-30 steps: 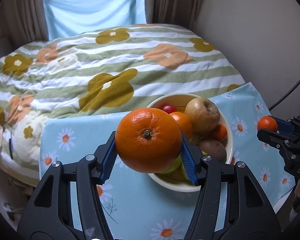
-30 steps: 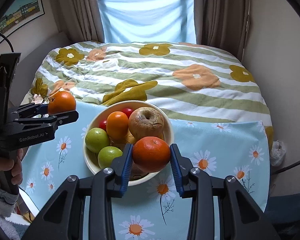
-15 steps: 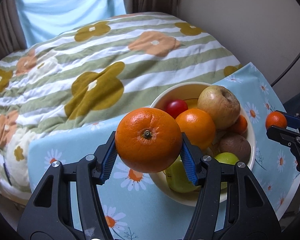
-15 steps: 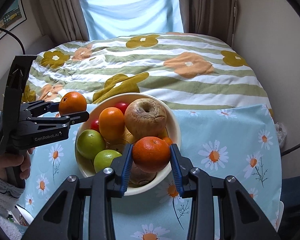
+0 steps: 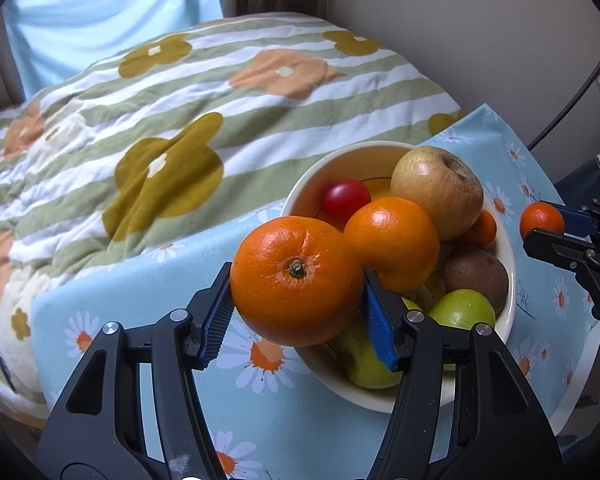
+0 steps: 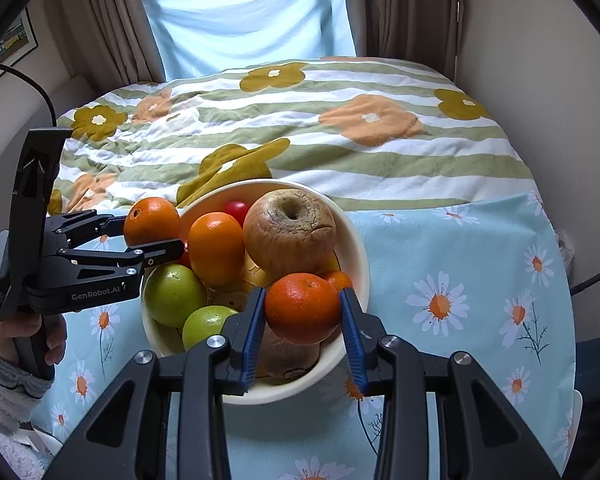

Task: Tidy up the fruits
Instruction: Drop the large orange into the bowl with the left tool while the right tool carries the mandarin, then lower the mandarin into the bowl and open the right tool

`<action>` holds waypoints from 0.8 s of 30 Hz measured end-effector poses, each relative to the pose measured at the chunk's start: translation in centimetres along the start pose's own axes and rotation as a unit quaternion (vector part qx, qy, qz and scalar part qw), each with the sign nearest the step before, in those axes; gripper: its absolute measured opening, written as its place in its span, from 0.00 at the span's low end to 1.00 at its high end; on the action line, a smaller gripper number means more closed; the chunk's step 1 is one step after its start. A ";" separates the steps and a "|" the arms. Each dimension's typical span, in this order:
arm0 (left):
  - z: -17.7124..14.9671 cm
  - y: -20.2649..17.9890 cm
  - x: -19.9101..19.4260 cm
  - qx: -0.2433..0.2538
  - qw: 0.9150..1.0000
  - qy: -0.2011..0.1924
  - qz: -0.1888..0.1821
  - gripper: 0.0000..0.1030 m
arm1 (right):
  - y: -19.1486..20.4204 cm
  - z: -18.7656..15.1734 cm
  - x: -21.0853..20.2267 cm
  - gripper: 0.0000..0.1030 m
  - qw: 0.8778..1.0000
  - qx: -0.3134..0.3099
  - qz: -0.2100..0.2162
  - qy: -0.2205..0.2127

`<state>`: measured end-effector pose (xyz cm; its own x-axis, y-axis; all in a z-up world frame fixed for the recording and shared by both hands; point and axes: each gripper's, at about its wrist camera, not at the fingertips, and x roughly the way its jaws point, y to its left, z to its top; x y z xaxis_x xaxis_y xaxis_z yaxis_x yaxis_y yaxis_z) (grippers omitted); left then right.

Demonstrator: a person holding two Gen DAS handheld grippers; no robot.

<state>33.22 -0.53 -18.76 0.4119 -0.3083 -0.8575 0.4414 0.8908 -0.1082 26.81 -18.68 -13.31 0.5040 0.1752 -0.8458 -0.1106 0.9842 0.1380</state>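
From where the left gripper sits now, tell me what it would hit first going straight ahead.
Probably the bowl: the left gripper, shut on an orange, points at its near left rim, with another orange just behind. Depth is unclear; it may pass over the rim.

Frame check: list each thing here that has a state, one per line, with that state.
Left gripper: shut on large orange, held beside the bowl's rim.
Right gripper: shut on small orange, held over the bowl's near side.
Bowl: upright on the daisy cloth, heaped with fruit.
Wrinkled apple: resting on top of the heap.
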 end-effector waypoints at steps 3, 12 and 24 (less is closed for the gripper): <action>0.4 0.1 -0.5 0.000 1.000 -0.012 -0.003 0.91 | 0.0 0.0 0.0 0.33 1.000 0.000 0.000 0.000; 0.7 0.9 -2.5 -0.018 0.999 -0.031 0.004 1.00 | 0.0 0.5 0.0 0.33 1.000 -0.005 0.004 -0.002; -2.4 2.6 -8.4 -0.078 0.995 -0.051 0.038 1.00 | 2.2 1.7 -0.9 0.33 0.999 -0.045 0.029 -0.008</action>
<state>29.00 5.17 -12.98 0.5220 -0.2629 -0.8114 0.2801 0.9514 -0.1280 27.56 -16.61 -11.39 0.5074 0.2324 -0.8298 -0.2155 0.9666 0.1389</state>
